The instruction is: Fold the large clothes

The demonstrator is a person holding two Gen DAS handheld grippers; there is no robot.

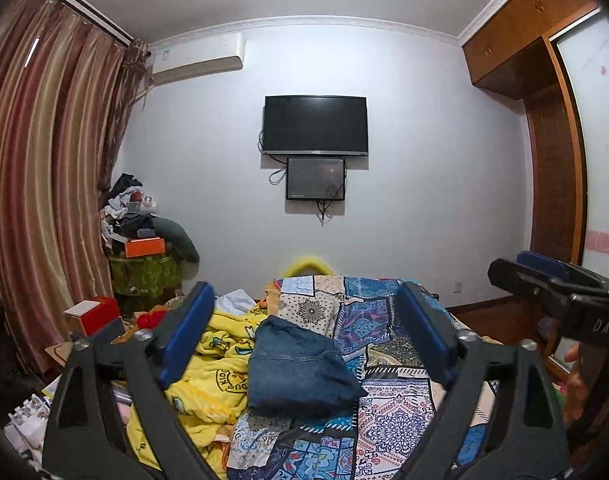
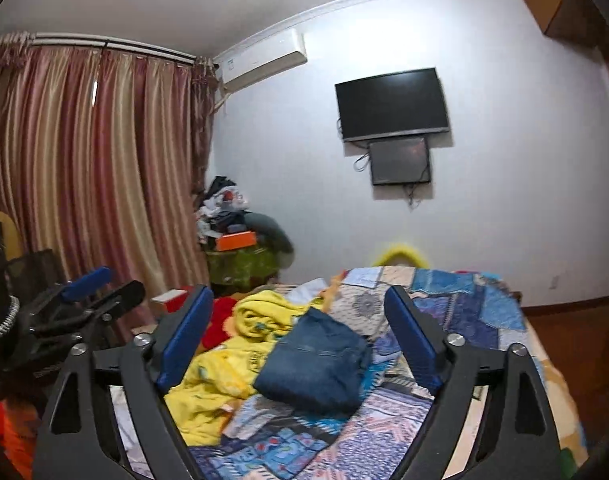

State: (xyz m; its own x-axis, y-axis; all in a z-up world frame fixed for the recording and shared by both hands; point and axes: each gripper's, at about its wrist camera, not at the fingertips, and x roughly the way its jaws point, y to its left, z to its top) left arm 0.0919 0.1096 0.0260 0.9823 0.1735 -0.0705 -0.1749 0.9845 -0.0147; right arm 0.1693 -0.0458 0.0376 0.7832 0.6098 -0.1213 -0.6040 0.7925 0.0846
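A folded pair of blue jeans lies on the patchwork bedspread, next to a crumpled yellow garment. My left gripper is open and empty, held above and short of the jeans. In the right wrist view the jeans lie between my open, empty right gripper's fingers, well beyond them. The right gripper also shows at the right edge of the left wrist view, and the left gripper at the left of the right wrist view.
A red garment and a white cloth lie at the bed's far left. A cluttered side table stands by the striped curtains. A TV hangs on the far wall. A wooden wardrobe is at right.
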